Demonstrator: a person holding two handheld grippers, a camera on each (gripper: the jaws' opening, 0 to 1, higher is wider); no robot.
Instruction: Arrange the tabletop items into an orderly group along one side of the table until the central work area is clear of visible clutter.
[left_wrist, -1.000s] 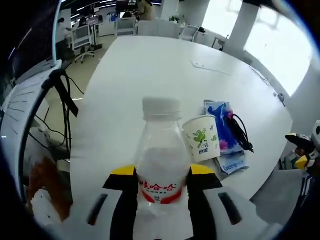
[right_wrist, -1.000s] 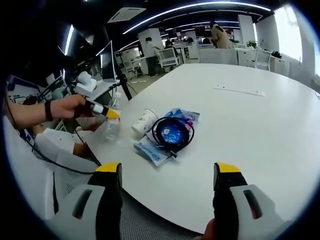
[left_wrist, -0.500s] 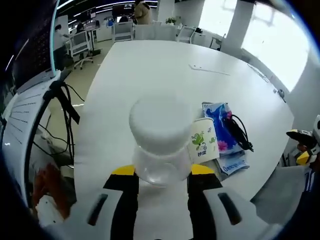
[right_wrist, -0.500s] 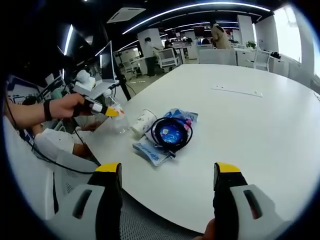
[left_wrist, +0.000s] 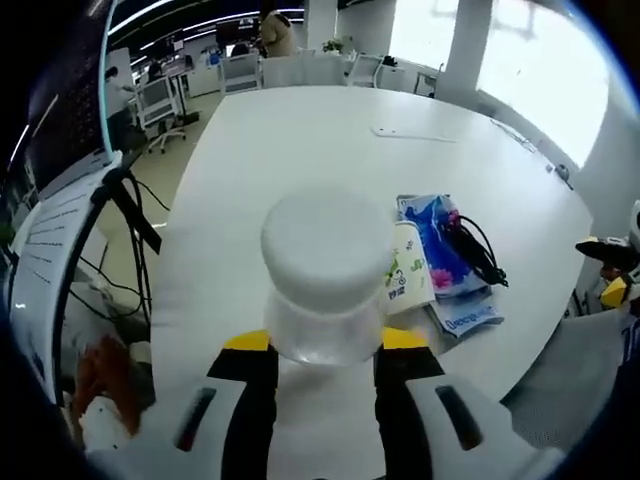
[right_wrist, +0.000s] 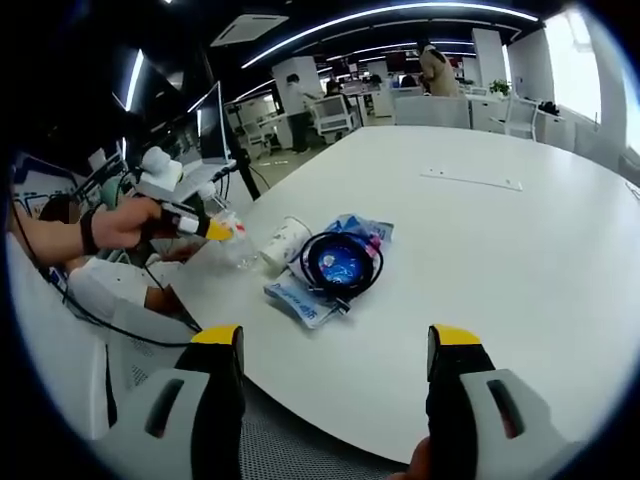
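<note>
Now that the water bottle (left_wrist: 325, 290), upright a second ago, is tipped cap-first toward the camera while pinched in the left tongs (left_wrist: 325, 345), it hangs just beside the paper cup (left_wrist: 408, 280) at the worktop (left_wrist: 300, 140) edge; the right tongs (right_wrist: 335, 345) stay spread, empty.

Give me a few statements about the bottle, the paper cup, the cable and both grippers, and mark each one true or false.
1. The left gripper is shut on the water bottle. True.
2. The right gripper holds the paper cup. False: its jaws stand open with nothing between them.
3. The black cable lies on the blue packet. True.
4. The paper cup stands in the middle of the white table. False: it is near the table's edge, beside the blue packet.
</note>
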